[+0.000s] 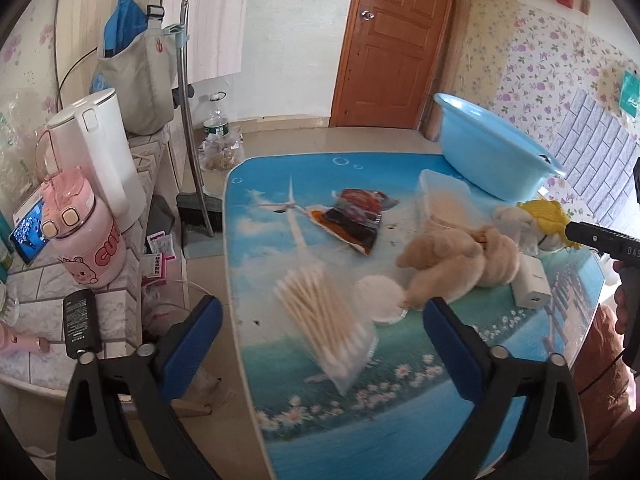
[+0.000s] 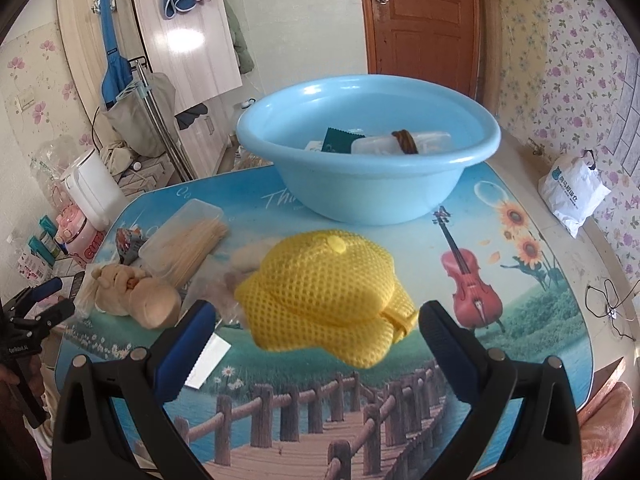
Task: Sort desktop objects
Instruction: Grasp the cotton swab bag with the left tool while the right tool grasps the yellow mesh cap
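The tabletop [image 2: 532, 320], printed with a seaside scene, lies under both claws, and the blue basin [image 2: 368, 176] stands at its far side, straight ahead of the right claw [image 2: 312, 336] and already holding a few sorted items. Directly in front of that claw, between its spread fingers, sits the yellow mesh cap [image 2: 324, 292], not yet touched by either pad; the cap looks like the piece in hand, so the sensible course would be to advance until both pads flank its crown, close gently since soft mesh will collapse, then lift clear of the basin's rim before releasing. Left of the right claw lies the beige plush toy [image 2: 136, 292], with a clear box of wooden sticks [image 2: 188, 240] beyond it. The left claw [image 1: 322, 318] also stands apart, holding nothing, with the packet of cotton swabs [image 1: 320, 320] just ahead between its fingers and slightly blurred; a round white pad [image 1: 380, 296] lies just beside the packet, and a white charger block [image 1: 530, 284] sits off to that claw's right, near the plush. A snack pouch [image 1: 352, 220] lies farther ahead.
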The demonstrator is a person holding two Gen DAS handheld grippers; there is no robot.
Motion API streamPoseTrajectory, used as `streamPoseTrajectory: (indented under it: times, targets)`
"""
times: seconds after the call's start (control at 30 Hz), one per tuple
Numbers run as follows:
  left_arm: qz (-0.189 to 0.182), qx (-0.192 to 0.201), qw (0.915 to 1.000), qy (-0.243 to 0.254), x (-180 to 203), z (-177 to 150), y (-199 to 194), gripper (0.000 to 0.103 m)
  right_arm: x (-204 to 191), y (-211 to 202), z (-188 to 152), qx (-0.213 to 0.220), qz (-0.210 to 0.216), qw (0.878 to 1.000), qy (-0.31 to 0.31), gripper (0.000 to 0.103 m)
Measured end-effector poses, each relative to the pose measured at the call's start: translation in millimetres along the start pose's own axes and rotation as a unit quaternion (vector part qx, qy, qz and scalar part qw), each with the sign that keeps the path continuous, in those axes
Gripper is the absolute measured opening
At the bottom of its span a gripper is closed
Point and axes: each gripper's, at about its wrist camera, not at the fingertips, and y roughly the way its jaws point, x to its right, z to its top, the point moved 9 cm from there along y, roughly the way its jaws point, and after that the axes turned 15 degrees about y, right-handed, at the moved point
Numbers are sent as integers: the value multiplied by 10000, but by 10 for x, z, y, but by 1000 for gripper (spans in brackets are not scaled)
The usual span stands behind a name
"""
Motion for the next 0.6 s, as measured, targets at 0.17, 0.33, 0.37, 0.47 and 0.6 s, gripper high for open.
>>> streamPoseTrajectory:
  times: [0.17, 0.33, 0.37, 0.47, 0.6]
  targets:
    - [-207, -328, 9992, -89, -12, -62, 228, 63, -43, 164, 7, -130, -32, 9999, -109, 103]
    - [71, -363, 9993, 35, 36, -22, 314, 63, -24, 299, -8, -236, -184, 9994, -156, 103]
    - [84, -352, 9993, 45, 50, -11, 322, 63, -22, 321, -20, -270, -204, 9993, -169, 103]
    - [58, -259, 9996, 49, 113, 18, 324, 46, -8, 367, -61, -329, -313, 9986, -257, 103]
    - [127, -144, 9998, 6, 115, 50, 267, 27, 12, 336, -77, -305, -284, 9987, -279, 98]
